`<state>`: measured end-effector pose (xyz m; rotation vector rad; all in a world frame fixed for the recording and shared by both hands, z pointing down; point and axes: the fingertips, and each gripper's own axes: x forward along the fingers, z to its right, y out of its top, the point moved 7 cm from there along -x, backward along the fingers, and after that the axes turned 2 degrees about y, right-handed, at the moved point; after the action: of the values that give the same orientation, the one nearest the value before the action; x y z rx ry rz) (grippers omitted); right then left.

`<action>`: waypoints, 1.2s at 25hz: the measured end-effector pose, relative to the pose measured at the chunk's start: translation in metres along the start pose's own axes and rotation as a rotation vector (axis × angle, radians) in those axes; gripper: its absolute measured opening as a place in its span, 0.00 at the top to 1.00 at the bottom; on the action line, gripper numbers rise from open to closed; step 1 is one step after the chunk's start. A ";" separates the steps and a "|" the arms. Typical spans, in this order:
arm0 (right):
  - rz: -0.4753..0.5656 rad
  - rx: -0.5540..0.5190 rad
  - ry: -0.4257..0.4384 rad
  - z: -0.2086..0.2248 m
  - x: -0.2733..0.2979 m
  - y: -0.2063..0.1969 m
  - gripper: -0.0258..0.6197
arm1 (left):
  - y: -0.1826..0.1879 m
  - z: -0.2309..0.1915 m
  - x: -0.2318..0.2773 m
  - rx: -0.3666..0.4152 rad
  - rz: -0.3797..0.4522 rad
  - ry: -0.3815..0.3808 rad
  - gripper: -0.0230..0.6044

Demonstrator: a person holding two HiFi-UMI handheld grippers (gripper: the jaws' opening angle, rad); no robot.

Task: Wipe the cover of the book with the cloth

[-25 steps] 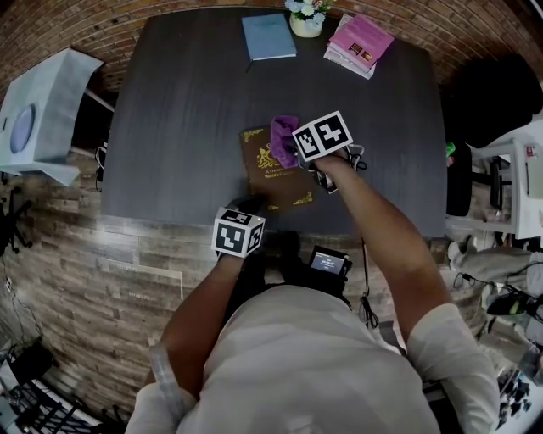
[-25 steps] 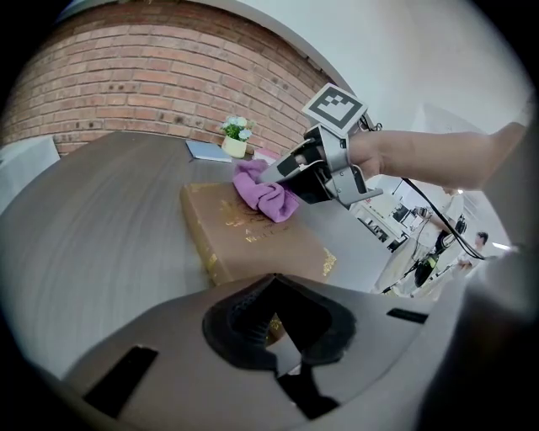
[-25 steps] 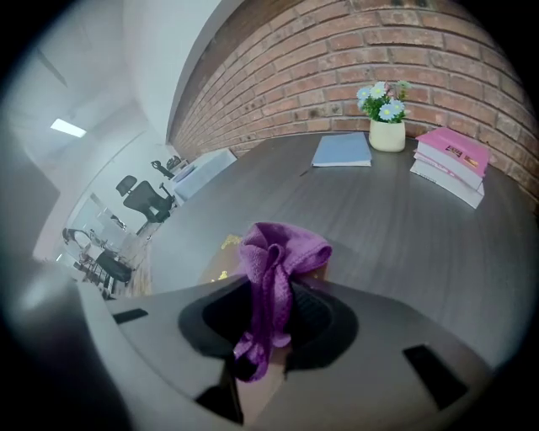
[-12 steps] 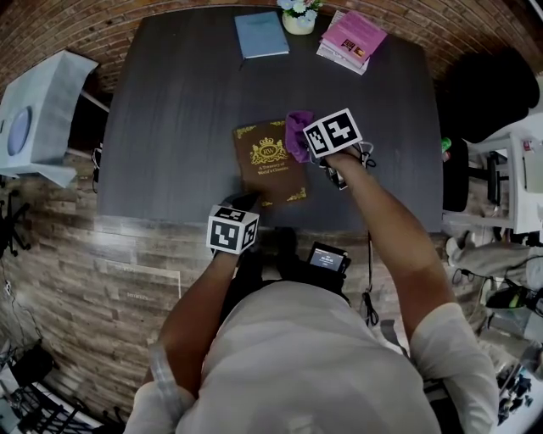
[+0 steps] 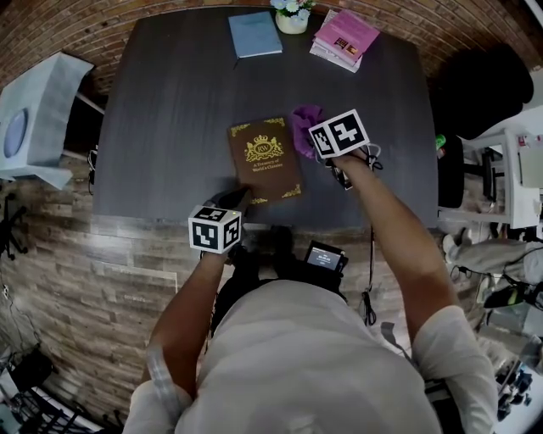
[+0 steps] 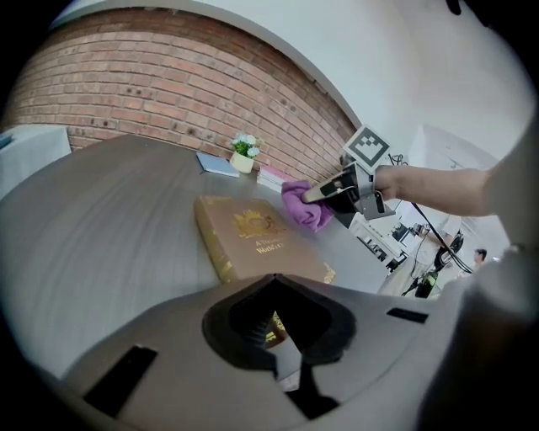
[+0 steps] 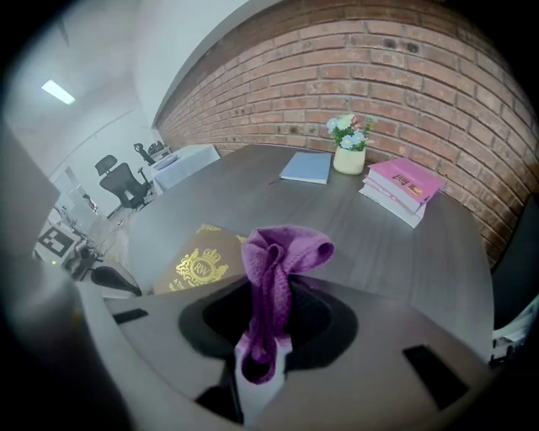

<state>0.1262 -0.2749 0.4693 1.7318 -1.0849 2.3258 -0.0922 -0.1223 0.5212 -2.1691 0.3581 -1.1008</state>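
Note:
A brown book (image 5: pixel 263 161) with a gold crest lies closed on the dark table (image 5: pixel 170 110) near its front edge; it also shows as the book (image 6: pixel 253 240) and the book (image 7: pixel 198 265). My left gripper (image 5: pixel 232 200) is shut, its tips at the book's near left corner. My right gripper (image 5: pixel 316 141) is shut on a purple cloth (image 5: pixel 305 125), which hangs bunched just off the book's right edge. The cloth (image 7: pixel 278 252) stands up between the right gripper (image 7: pixel 263 358) jaws. From the left gripper (image 6: pixel 278 337) I see the cloth (image 6: pixel 307 206) beside the cover.
A blue notebook (image 5: pixel 254 34), a small flower pot (image 5: pixel 291 17) and a stack of pink books (image 5: pixel 344 38) sit at the table's far edge. A white box (image 5: pixel 34 119) stands left of the table, an office chair (image 5: pixel 458 178) to the right.
My right gripper has carried the cloth to the right, off the book's cover, leaving the gold crest uncovered. The left gripper has stayed at the book's near corner.

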 end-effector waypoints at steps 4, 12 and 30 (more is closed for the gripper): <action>0.023 0.010 0.054 -0.016 -0.006 0.002 0.80 | 0.003 -0.004 -0.015 -0.003 0.035 -0.002 0.95; -0.006 0.014 0.235 -0.076 0.003 -0.004 0.80 | -0.005 0.000 -0.031 -0.015 0.051 -0.016 0.95; -0.114 0.024 0.475 -0.168 0.037 -0.026 0.80 | -0.026 0.004 -0.052 -0.050 0.040 -0.027 0.95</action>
<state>-0.0151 -0.1759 0.4924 1.1156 -0.8492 2.4931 -0.1222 -0.0743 0.5055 -2.2092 0.4194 -1.0499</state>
